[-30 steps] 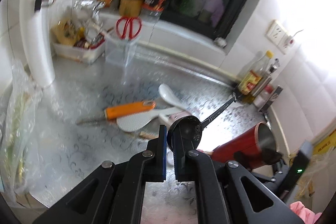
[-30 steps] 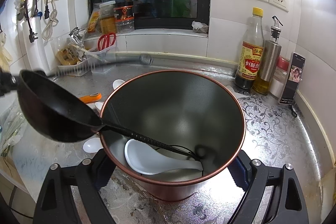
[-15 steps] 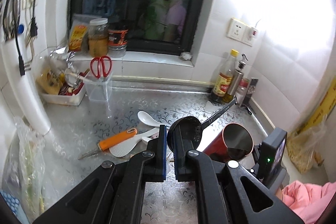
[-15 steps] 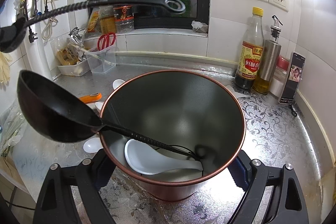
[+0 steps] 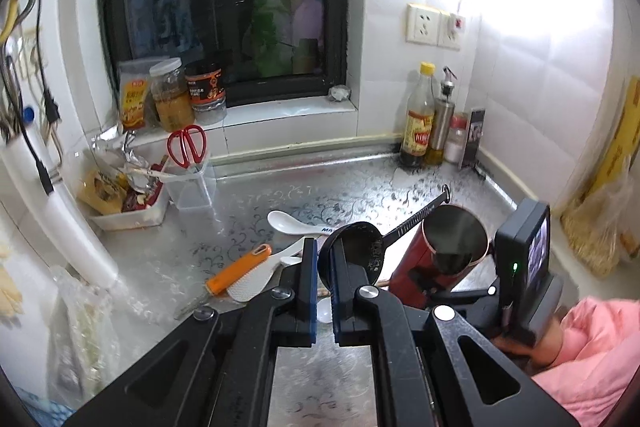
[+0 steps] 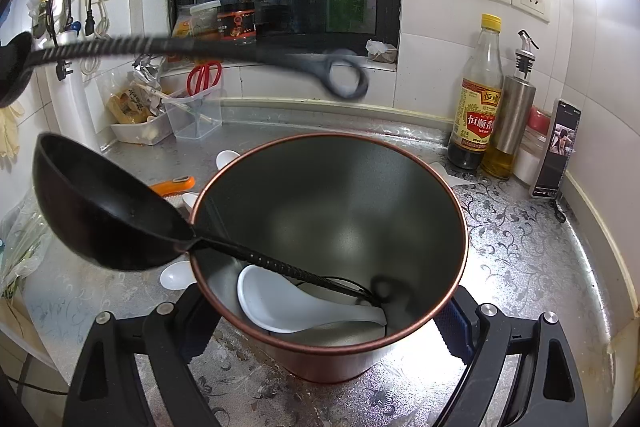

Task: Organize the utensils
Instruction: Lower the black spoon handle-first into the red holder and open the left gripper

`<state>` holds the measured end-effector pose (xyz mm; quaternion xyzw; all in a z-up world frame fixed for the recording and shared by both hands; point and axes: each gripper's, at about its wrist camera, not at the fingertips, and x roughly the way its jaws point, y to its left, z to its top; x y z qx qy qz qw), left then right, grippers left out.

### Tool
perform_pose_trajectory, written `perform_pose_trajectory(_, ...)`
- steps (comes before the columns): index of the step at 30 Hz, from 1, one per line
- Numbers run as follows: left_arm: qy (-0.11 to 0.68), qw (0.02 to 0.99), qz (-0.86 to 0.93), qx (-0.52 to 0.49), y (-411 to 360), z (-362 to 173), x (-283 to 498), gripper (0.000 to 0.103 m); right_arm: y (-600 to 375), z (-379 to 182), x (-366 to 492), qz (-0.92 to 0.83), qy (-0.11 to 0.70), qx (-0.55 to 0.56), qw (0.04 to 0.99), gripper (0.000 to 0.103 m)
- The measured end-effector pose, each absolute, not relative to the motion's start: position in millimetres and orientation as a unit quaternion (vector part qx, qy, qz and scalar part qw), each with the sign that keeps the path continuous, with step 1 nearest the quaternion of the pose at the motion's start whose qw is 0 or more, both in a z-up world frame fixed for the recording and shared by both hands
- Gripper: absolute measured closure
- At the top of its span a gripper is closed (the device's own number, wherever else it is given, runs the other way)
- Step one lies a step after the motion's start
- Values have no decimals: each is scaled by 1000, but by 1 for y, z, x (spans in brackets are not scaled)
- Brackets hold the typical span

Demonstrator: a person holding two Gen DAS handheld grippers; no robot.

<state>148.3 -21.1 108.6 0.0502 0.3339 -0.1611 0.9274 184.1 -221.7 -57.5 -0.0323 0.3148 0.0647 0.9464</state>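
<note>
A black ladle (image 5: 352,251) is gripped by its bowl in the left claw (image 5: 325,291), its handle aimed right toward the red cup (image 6: 328,247) clamped in the right claw (image 6: 328,327).

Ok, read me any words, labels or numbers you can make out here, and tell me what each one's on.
"恒顺" and "恒顺香": yellow and red label of the dark vinegar bottle.
Black-lidded jar on the window sill: orange label, print too small to read.
Yellow packet on the sill: red logo, blurred.
White spoon on the counter: blue letters on the handle, partly hidden, unreadable.
Phone against the wall: shows a picture, its text too small.
</note>
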Motion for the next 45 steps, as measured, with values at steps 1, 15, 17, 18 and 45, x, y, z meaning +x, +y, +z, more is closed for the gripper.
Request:
perform_pose_trajectory(1, 335, 927, -161, 60, -23, 109, 148, 98, -222, -58, 184, 65, 315, -32, 946, 11)
perform_pose_trajectory(15, 337, 915, -174, 138, -49, 116, 153, 95, -222, -57, 183, 65, 315, -32, 946, 11)
perform_pose_trajectory(17, 337, 915, -173, 140, -52, 116, 155, 95, -222, -57, 183, 64, 315, -32, 946, 11)
perform_pose_trajectory(18, 335, 915, -174, 139, -53, 118, 157, 95, -222, -57, 183, 64, 315, -32, 946, 11)
perform_pose_trajectory(45, 332, 912, -232, 68, -90, 117, 189, 90, -219, -59, 181, 63, 316, -34, 946, 11)
